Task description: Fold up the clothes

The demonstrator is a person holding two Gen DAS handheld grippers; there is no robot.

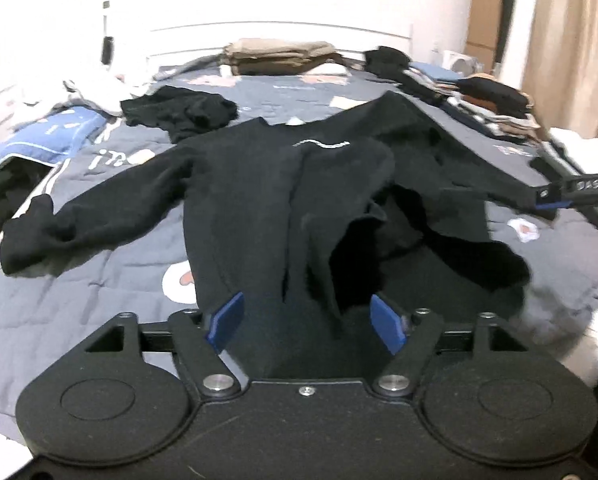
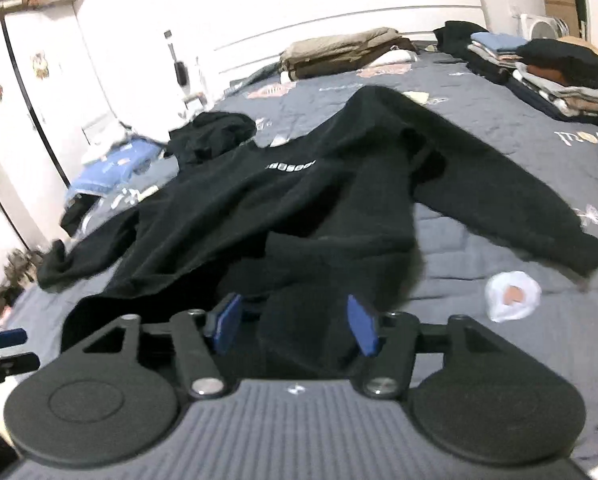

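A black sweatshirt (image 1: 259,184) is lying spread on the grey quilt of the bed (image 1: 99,264), collar toward the headboard, both sleeves reaching outward and its hem rumpled and partly turned up near the cameras, so this garment is not folded as it lies. The left gripper (image 1: 307,322) is hovering at the hem with its fingers (image 1: 227,320) standing apart, cloth showing between them but not pinched. The right gripper (image 2: 295,322) is sitting over the bunched hem, its fingers likewise apart around a hump of fabric. Stacks of folded clothes (image 2: 555,76) are resting along the far right edge of the bed, while a crumpled dark garment (image 1: 183,114) is waiting beyond the collar, so some of the pile appears done and at least these two pieces seem left.
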